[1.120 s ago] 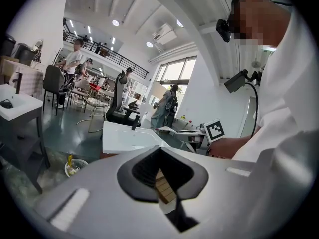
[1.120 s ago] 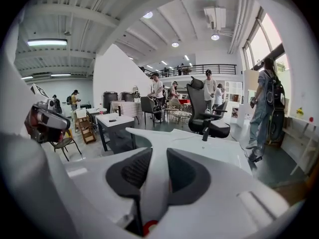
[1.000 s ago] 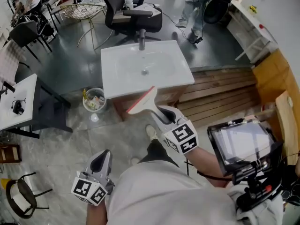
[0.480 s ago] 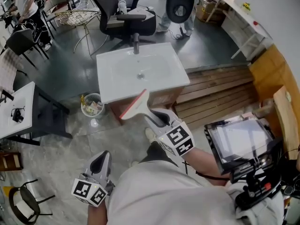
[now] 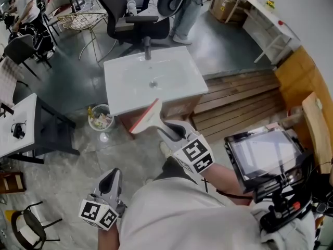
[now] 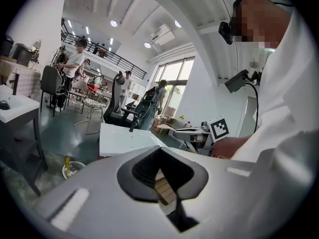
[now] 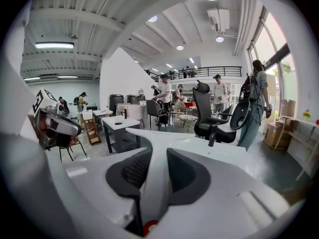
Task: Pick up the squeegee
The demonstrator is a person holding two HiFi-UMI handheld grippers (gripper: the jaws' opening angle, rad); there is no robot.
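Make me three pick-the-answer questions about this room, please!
1. Where is the squeegee?
A. in the right gripper
B. down in the sink
C. on the floor

2. What colour is the edge of the squeegee's blade?
A. blue
B. red
C. green

3. How is the left gripper?
A. shut on a sponge
C. shut on the squeegee
B. shut and empty

Answers:
1. A, the handle sits between that gripper's pads.
2. B, a red strip runs along the blade.
3. B, its jaws meet with nothing between them.
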